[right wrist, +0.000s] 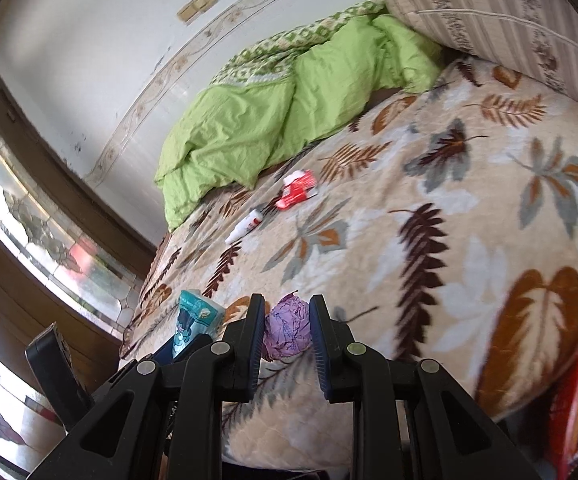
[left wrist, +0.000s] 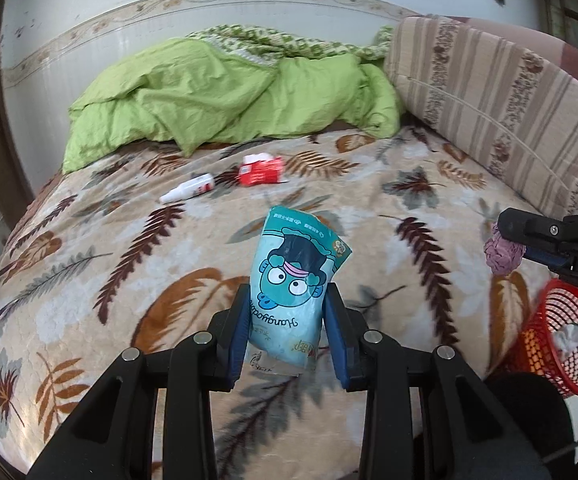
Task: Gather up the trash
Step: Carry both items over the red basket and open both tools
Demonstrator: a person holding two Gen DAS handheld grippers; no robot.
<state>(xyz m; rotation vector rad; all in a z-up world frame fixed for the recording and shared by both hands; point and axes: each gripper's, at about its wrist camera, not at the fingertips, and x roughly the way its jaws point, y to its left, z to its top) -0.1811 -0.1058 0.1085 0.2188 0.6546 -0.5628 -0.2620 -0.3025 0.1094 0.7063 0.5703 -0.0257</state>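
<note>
My left gripper [left wrist: 287,300] is shut on a teal snack bag [left wrist: 293,280] with a cartoon face, held above the leaf-patterned blanket [left wrist: 129,248]. My right gripper [right wrist: 287,312] is shut on a crumpled purple paper ball [right wrist: 289,332]. That ball [left wrist: 503,254] and the right gripper [left wrist: 507,236] also show at the right edge of the left wrist view, above a red mesh basket [left wrist: 561,340]. The teal bag [right wrist: 195,320] shows at the lower left of the right wrist view. Farther back on the bed lie a small white bottle [left wrist: 188,193] and a red and white packet [left wrist: 261,170].
A crumpled green quilt [left wrist: 217,92] lies at the head of the bed, with a striped cushion [left wrist: 489,92] to its right. The basket holds something pale. A dark door frame and patterned glass [right wrist: 41,232] stand left of the bed. The bottle [right wrist: 245,226] and packet [right wrist: 297,190] lie mid-bed.
</note>
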